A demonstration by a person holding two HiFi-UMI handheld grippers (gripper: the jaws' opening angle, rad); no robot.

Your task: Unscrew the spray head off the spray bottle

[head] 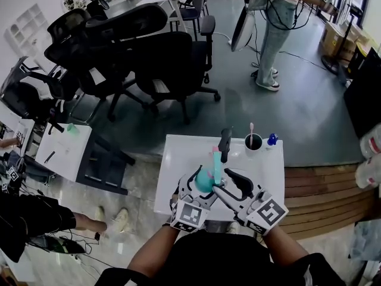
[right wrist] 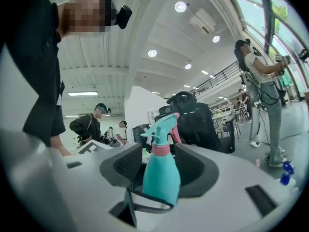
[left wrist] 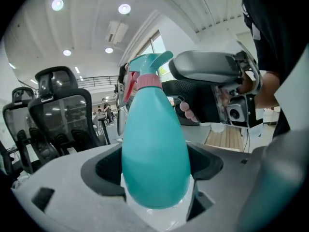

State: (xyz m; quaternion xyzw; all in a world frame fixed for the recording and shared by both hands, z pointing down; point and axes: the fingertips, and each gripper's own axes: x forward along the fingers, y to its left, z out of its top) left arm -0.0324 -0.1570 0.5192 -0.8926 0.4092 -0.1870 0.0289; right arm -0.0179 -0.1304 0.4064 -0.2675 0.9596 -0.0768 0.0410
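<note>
Spray bottle (head: 205, 182): base hidden inside left gripper (head: 203, 185). White containers (head: 369, 143), 3 o'clock: cut off by edge.

The left tool (head: 199, 175) is clamped on the spray bottle (head: 206, 181), while the right tool (head: 224, 182) is held level, jaws parted around it.

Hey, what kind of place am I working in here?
Probably an open-plan office or lab workspace: black office chairs cluster on the grey floor, a white table serves as the bench, and another person stands nearby handling cabled equipment.
</note>
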